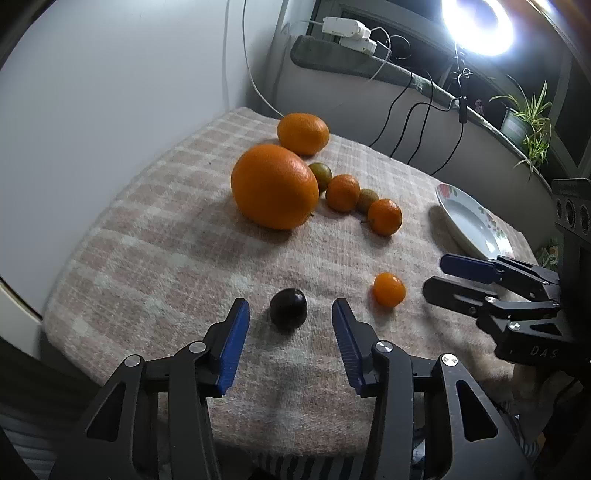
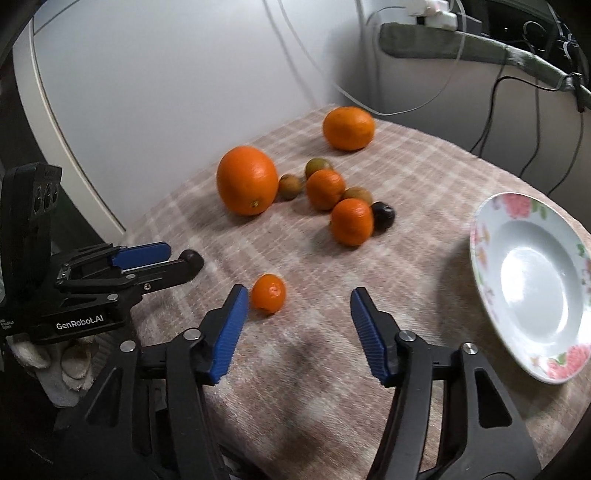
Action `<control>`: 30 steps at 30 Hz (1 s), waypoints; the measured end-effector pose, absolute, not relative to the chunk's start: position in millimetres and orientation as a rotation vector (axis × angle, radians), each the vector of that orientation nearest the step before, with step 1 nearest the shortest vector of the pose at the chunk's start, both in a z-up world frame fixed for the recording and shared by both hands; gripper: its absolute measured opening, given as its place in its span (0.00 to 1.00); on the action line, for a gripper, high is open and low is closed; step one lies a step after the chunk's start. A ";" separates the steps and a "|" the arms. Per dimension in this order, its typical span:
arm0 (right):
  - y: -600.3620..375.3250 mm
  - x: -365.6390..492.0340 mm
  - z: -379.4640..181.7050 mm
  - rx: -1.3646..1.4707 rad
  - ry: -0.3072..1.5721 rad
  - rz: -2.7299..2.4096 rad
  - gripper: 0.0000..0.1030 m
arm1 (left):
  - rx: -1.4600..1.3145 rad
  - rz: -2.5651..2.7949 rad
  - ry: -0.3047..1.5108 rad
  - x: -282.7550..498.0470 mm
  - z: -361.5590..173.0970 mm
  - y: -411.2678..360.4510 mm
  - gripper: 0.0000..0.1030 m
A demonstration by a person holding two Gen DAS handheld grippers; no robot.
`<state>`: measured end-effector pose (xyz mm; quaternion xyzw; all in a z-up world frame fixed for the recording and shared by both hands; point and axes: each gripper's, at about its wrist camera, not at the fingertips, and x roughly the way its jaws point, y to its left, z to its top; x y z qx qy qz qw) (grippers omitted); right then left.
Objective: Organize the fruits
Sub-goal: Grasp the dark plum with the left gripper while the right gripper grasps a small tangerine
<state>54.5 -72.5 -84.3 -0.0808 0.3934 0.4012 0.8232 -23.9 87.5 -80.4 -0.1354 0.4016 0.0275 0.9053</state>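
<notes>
In the left wrist view my left gripper (image 1: 290,314) is open, with a dark plum (image 1: 288,308) on the cloth between its fingertips, untouched. A small mandarin (image 1: 389,290) lies to its right, in front of my open, empty right gripper (image 1: 436,275). In the right wrist view my right gripper (image 2: 297,301) is open, and the small mandarin (image 2: 268,293) lies just beside its left fingertip. A large orange (image 2: 246,180), a second orange (image 2: 348,127), mandarins (image 2: 351,221) and small green-brown fruits (image 2: 289,186) cluster farther back. A white flowered plate (image 2: 491,295) lies empty at the right.
A pink checked cloth (image 1: 166,236) covers the table. A white wall stands to the left. Cables (image 1: 417,122), a power strip and a potted plant (image 1: 528,122) sit behind. A bright lamp (image 1: 478,22) glares at the top right. Another dark plum (image 2: 383,216) lies by the mandarins.
</notes>
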 end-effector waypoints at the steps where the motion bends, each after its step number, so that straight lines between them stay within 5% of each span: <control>1: -69.7 54.5 -86.0 -0.178 0.843 0.863 0.56 | -0.281 0.054 0.833 -23.6 -81.0 87.5 0.42; 13: -45.7 62.8 -101.4 -0.212 0.908 0.913 0.49 | -0.295 0.054 0.850 -18.2 -87.4 91.3 0.35; 30: -40.3 66.5 -104.6 -0.193 0.941 0.947 0.25 | -0.276 0.051 0.845 -13.6 -90.5 89.3 0.19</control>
